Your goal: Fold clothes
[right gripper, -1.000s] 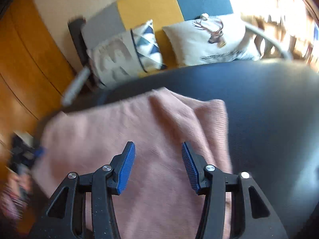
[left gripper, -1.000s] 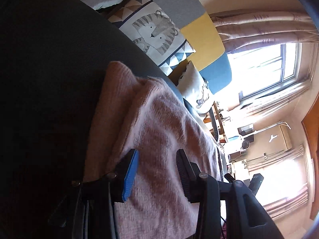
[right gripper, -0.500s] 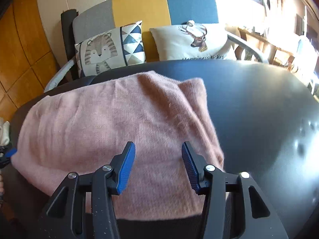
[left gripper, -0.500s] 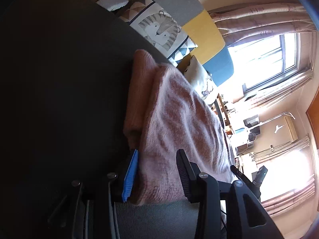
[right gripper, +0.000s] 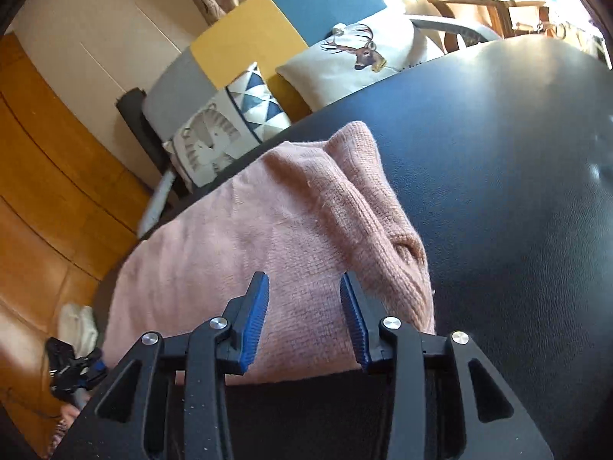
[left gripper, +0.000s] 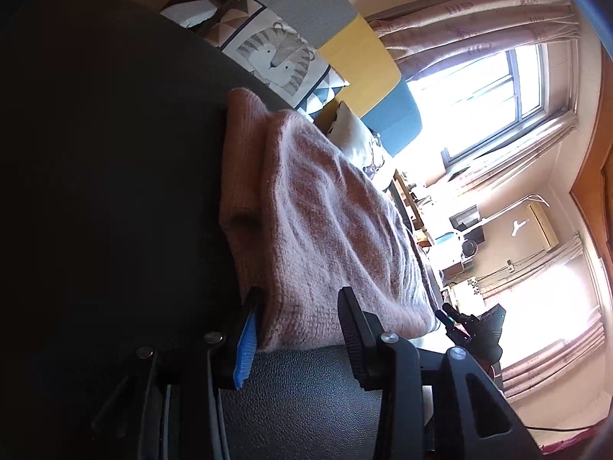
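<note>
A pink knitted sweater (left gripper: 325, 230) lies folded on the dark leather tabletop (left gripper: 95, 191); one sleeve fold runs along its side (right gripper: 367, 199). My left gripper (left gripper: 299, 295) stands at one near corner of the sweater. Its jaws are apart, with the knit edge between them, and no pinch shows. My right gripper (right gripper: 302, 280) sits over the sweater (right gripper: 237, 253) at its near edge, close to the sleeve side. Its jaws are closing with the knit between them, and its pads (right gripper: 254, 314) are not pressing the cloth. Each view shows the other gripper small at the far corner.
Beyond the table stands a grey, yellow and blue sofa (right gripper: 237, 34) with a tiger cushion (right gripper: 214, 142) and a deer cushion (right gripper: 360, 57). Wood panelling (right gripper: 49, 191) is at the left, and a bright window (left gripper: 479, 96) with curtains and cluttered shelves at the far end.
Both grippers have drawn back from over the sweater's middle to its near edge. The right gripper has rolled and its jaws have narrowed. The left jaws keep the same gap.
</note>
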### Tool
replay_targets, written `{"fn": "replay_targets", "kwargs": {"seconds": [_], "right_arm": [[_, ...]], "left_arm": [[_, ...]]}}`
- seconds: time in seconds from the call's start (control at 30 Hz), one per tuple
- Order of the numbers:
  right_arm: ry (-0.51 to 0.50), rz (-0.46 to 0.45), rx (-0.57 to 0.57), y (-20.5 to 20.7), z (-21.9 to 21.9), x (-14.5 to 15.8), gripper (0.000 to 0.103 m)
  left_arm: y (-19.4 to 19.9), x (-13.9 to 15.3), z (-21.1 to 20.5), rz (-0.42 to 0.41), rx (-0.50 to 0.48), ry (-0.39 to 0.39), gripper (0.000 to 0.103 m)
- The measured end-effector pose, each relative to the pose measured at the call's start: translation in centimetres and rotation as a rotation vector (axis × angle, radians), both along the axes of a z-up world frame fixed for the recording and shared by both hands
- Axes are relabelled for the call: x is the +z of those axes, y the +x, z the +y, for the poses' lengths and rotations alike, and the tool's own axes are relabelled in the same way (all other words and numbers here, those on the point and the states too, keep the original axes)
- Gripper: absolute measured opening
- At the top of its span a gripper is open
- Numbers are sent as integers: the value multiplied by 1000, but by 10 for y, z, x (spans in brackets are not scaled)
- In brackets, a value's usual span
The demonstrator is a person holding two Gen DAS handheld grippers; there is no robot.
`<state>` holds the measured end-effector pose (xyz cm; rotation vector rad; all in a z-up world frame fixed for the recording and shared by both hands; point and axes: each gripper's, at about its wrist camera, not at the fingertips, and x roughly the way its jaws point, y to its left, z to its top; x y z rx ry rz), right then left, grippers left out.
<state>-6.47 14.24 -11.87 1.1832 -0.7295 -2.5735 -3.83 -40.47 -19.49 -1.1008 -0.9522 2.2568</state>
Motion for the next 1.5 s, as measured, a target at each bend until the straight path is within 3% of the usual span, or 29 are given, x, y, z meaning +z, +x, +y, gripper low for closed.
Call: {"fn": "replay_targets", "kwargs": {"seconds": [0.1,0.17,0.2,0.27,0.3,0.4,0.5,0.63,0.67,0.77,0.9,1.03,1.1,1.17,1.23,1.4,1.43,1.47,1.5], "right_arm": [[39,-24,41,-1,-5,-6,41],[71,-39,59,-3,-11,-10,0],[79,-43,65,-4,-13,-11,0],[41,-31,53,-2,-8,-8,0],[27,-24,45,0,-5,-5,0],[41,-21,24,9,9,0,0],[121,-17,22,16,17,0,3],[134,65,18,17,26,9,40],[129,81,23,16,27,11,43],[145,53,66,1,26,3,43],[206,-37,112,-16,18,-17,43],[127,-63,104,-15,27,-27,19],[88,-41,96,-9,36,-24,19],[128,17,72,0,42,-14,22],[122,56,80,5,46,-7,35],[204,-11,168,-11,27,-16,38],[220,-27,185,-14,22,-20,37],[225,-55,190,-16,18,-24,17],[200,-72,190,-17,17,-27,13]], "left_arm": [[5,5,9,82,-33,-34,39],[5,8,17,114,-73,-65,39],[5,9,21,118,-97,-80,38],[1,14,26,101,-164,-141,14],[0,17,25,94,-196,-187,9],[-2,23,22,65,-285,-332,9],[-1,28,6,46,-298,-373,9],[-1,28,-12,34,-233,-296,9],[-1,26,-12,31,-226,-284,10],[0,17,-3,21,-237,-236,21],[1,12,2,20,-211,-218,21],[-3,14,2,9,-233,-256,21],[-3,19,2,11,-250,-282,21],[-2,24,2,28,-259,-276,21],[-1,25,1,39,-258,-252,22],[-10,13,6,-1,-223,-213,25],[-10,12,8,7,-221,-231,25],[-10,12,10,17,-220,-250,25],[-10,13,13,16,-233,-290,24]]}}
